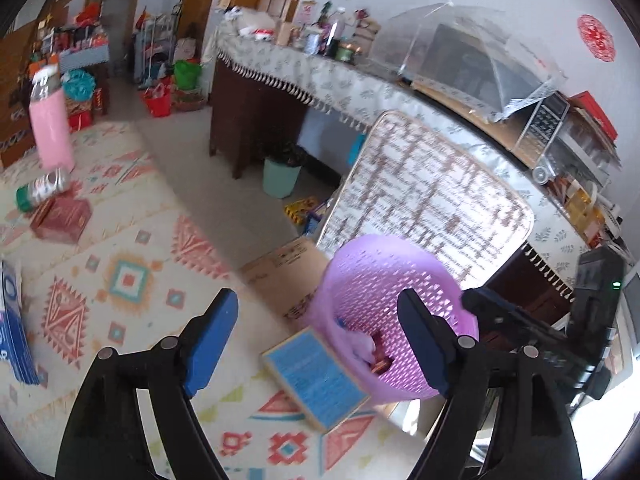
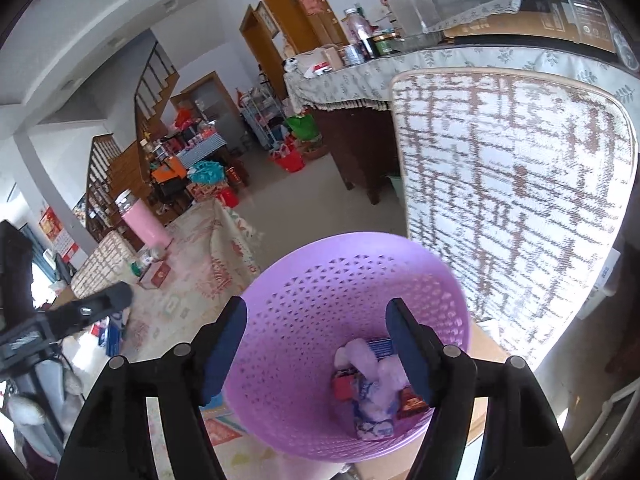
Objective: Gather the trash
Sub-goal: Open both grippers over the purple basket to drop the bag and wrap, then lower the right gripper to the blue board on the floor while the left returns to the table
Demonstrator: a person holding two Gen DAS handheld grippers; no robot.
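Hovering over the purple basket (image 2: 352, 344), the right gripper (image 2: 316, 344) has its jaws spread wide with nothing between the pads; the basket's open mouth faces it, and several wrappers and small packets (image 2: 374, 392) already lie at the bottom. Left gripper (image 1: 320, 340) jaws are also open and empty, pointing down at the patterned rug (image 1: 132, 276) with the basket just off its right pad. Remaining trash, as judged from the left wrist view: a blue-faced flat box (image 1: 316, 376) lying on the rug right against the basket's near side, ahead of the left jaws and slightly right of centre, its long axis running diagonally from upper left to lower right. Farther off at the left edge sit a red box (image 1: 62, 218) with a green-capped can (image 1: 42, 190) lying on its side next to it, and a pink bottle (image 1: 52, 128) standing behind; all well apart from both grippers. Key relation: the blue-faced box is nearest, and the left hand looks better placed for it, since the right is already over the basket. Its flat face points up, so the jaws would likely need to straddle the short width across that diagonal. Risk: nudging the light basket while closing.
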